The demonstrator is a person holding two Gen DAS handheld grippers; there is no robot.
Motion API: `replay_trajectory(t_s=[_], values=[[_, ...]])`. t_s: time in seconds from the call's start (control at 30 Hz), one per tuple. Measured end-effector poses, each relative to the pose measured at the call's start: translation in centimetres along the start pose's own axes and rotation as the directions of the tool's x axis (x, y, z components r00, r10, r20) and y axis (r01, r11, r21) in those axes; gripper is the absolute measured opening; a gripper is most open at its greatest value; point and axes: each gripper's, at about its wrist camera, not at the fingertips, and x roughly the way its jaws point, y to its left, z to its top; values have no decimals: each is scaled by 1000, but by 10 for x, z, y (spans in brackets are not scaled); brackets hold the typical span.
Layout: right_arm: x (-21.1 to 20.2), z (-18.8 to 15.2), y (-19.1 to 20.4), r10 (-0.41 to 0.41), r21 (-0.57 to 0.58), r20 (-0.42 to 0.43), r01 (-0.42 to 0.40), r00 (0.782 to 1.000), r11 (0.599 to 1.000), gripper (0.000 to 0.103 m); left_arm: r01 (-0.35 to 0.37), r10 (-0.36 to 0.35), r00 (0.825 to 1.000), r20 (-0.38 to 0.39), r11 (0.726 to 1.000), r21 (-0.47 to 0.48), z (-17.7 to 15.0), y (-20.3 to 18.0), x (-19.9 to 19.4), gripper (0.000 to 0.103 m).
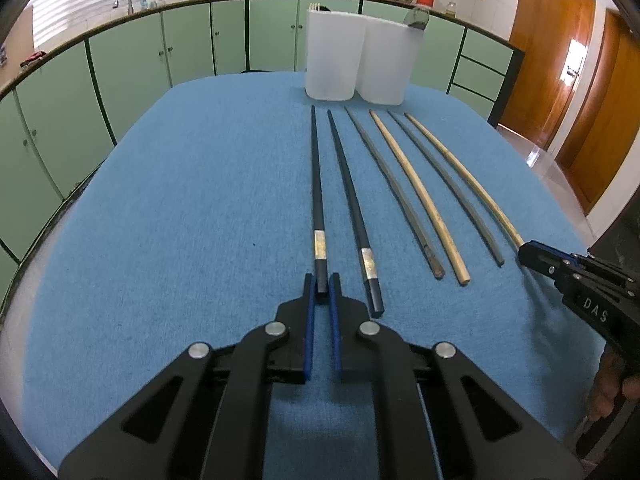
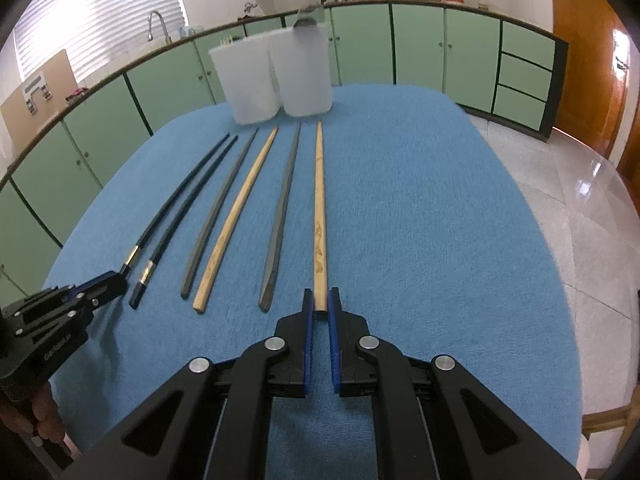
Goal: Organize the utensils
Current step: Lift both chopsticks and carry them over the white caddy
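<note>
**Both tongs on the outer chopsticks**

My left tongs [image 1: 321,285] pinch the near end of the leftmost black chopstick [image 1: 315,184]. My right tongs [image 2: 319,301] pinch the rightmost bamboo chopstick [image 2: 319,208]. All six lie on the blue table [image 1: 180,200], before two white containers [image 1: 334,60].

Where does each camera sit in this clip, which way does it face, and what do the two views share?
Left wrist: rides the left gripper, looking forward along its fingers over the blue cloth; the fingers flank the leftmost black chopstick; the right gripper shows at right.
Right wrist: rides the right gripper, looking forward; the fingers flank the rightmost bamboo chopstick; the left gripper shows at left.
Shared: six chopsticks in a row, two white containers behind, green cabinets.
</note>
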Motion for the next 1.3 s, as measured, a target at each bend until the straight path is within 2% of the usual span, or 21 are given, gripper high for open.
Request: replay_trajectory(t_s=[0.27, 0.5, 0.8, 1.0, 1.3], values=[[-35, 20, 2, -9, -40, 84, 12, 996, 999, 7, -14, 9, 994, 106, 999, 44, 23, 1, -40, 6], [-69, 46, 5, -10, -73, 167, 22, 986, 997, 7, -24, 7, 973, 230, 997, 73, 54, -1, -81, 6], [-99, 94, 3, 5, -118, 248, 25, 969, 993, 7, -16, -20, 948, 319, 994, 112, 97, -9, -108, 6], [-107, 129, 0, 47, -145, 253, -10, 966, 989, 7, -10, -32, 942, 334, 993, 122, 129, -15, -111, 6], [-107, 171, 4, 83, -192, 237, -37, 968, 981, 7, 36, -69, 944, 323, 993, 110, 169, -9, -107, 6]])
